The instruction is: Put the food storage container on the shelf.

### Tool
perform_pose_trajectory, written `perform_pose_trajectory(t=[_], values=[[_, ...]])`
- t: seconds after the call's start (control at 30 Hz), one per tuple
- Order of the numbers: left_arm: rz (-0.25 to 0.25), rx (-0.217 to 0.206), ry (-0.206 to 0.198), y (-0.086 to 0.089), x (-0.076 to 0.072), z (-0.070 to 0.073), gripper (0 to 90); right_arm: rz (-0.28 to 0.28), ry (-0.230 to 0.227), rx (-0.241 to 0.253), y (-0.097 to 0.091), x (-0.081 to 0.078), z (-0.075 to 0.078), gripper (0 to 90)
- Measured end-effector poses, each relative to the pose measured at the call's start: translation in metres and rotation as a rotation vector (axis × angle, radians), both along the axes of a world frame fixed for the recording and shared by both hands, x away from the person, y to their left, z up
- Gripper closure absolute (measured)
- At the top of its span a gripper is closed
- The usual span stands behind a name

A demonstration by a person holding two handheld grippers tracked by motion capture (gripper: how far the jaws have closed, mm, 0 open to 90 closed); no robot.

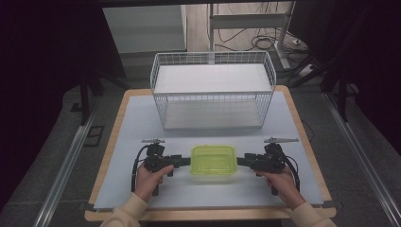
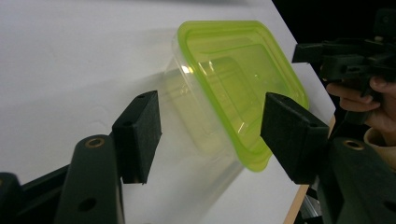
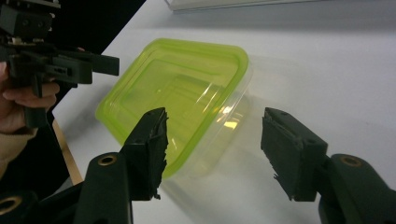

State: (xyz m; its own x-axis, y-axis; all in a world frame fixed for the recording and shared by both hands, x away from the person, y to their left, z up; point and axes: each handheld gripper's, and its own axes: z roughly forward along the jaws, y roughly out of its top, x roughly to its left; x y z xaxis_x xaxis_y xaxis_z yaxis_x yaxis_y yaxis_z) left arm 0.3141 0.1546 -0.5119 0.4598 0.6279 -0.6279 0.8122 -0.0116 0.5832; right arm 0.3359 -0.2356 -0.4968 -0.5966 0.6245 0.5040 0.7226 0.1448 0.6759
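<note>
one box [image 1: 213, 162] with a green lid [image 2: 243, 79] sits on the white mat [image 1: 142, 127], near the front edge and midway between the two grippers. the left gripper [image 1: 182, 161] points at its left end, jaws apart, the pads either side of that end but not pressing it. the right gripper [image 1: 245, 161] faces its right end the same way, jaws apart and clear of the box's sides. each is held in a hand. behind the box, well apart from it, stands a white wire basket [image 1: 213, 90].
</note>
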Motion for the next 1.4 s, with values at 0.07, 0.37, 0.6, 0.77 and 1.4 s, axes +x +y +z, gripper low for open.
perform_pose_trajectory(t=[0.07, 0.37, 0.6, 0.77, 1.4], values=[[0.000, -0.022, 0.013, -0.002, 0.006, -0.001, 39.9, 0.001, 0.014, 0.004, 0.003, 0.004, -0.001, 43.6], [-0.016, -0.028, 0.043, -0.009, 0.012, -0.007, 42.8, 0.005, 0.096, 0.024, 0.009, 0.015, -0.008, 51.7], [-0.005, -0.069, 0.076, -0.009, 0.015, -0.014, 48.0, 0.005, 0.133, 0.030, 0.010, 0.018, -0.011, 60.3], [-0.033, -0.076, 0.092, -0.011, 0.016, -0.018, 59.1, 0.028, 0.162, 0.038, 0.015, 0.020, -0.016, 66.6], [-0.038, -0.080, 0.053, -0.012, 0.009, -0.009, 80.1, 0.022, 0.228, 0.136, 0.011, 0.021, -0.014, 81.4]])
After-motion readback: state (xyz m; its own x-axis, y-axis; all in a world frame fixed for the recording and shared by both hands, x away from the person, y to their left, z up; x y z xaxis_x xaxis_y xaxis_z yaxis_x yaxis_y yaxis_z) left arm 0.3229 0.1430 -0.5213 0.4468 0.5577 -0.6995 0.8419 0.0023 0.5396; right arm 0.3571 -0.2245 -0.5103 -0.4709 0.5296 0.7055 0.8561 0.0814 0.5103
